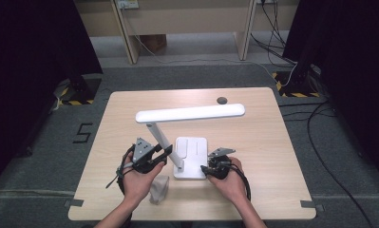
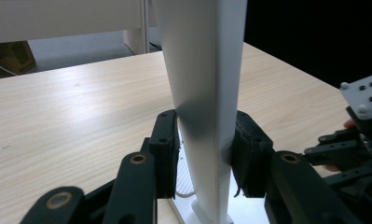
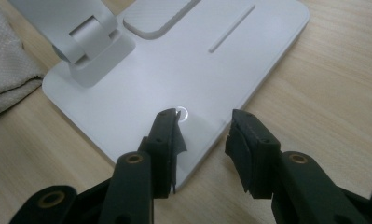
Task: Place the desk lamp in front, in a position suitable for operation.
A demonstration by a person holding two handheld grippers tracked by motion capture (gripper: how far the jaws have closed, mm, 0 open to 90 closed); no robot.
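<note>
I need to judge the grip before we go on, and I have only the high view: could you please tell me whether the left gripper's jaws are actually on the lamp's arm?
Observer: Yes. In the left gripper view the left gripper has both pads against the white lamp arm.
Operator: Thank you. Where do the right jaws sit?
Observer: The right gripper is open over the near edge of the lamp base, one jaw tip beside a small ring-shaped button.
Operator: What lies by the base?
Observer: A pale woven cloth, next to the hinge.
</note>
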